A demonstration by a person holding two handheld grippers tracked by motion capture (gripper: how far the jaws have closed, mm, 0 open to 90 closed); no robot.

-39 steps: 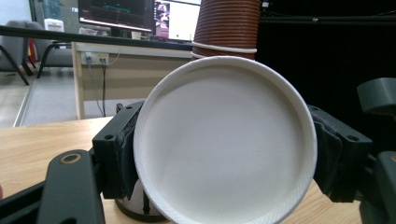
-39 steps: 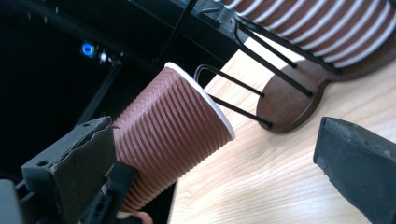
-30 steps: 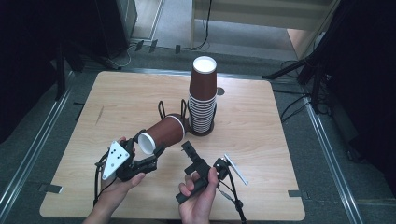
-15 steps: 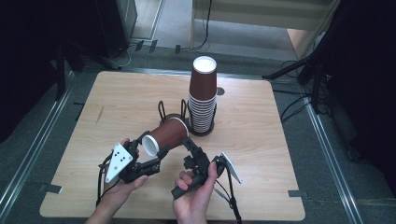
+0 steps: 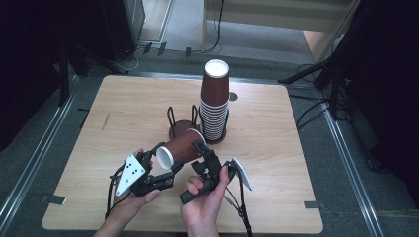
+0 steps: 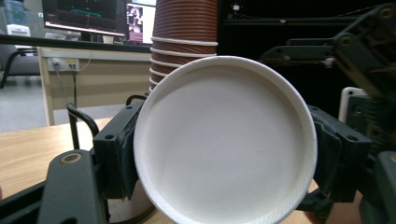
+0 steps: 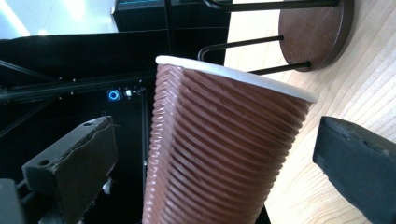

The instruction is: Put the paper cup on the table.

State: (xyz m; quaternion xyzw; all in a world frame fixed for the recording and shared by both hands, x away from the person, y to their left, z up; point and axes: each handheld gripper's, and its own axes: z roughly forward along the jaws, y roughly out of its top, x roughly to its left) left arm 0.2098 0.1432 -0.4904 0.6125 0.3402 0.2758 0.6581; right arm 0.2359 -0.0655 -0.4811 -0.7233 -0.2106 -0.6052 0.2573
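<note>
I have the cup (image 5: 180, 148) lying on its side above the near part of the desk (image 5: 123, 113), base end toward me, clamped in my left gripper (image 5: 165, 170) — in the left gripper view the jaws press on either side of the white base (image 6: 224, 140). Change over the last second: my right gripper (image 5: 200, 148) has come in from the near right and up against the cup's ribbed side; a second ago it sat well clear on the desk. In the right gripper view its jaws stand apart, one each side of the brown wall (image 7: 219, 154), neither pad pressing yet. The left hand (image 5: 129, 200) has hardly shifted. Behind the cup stands the stack (image 5: 215, 101) of upturned cups in its wire holder, with a second, bare holder (image 5: 180, 126) just beside it on its round wooden base. My reading — the right jaws are bracketing the cup for a second grip, probably to pull a nested cup apart or take the cup over; I cannot tell whether it is one cup or two. Next comes closing gently, since thin paper walls crush.
</note>
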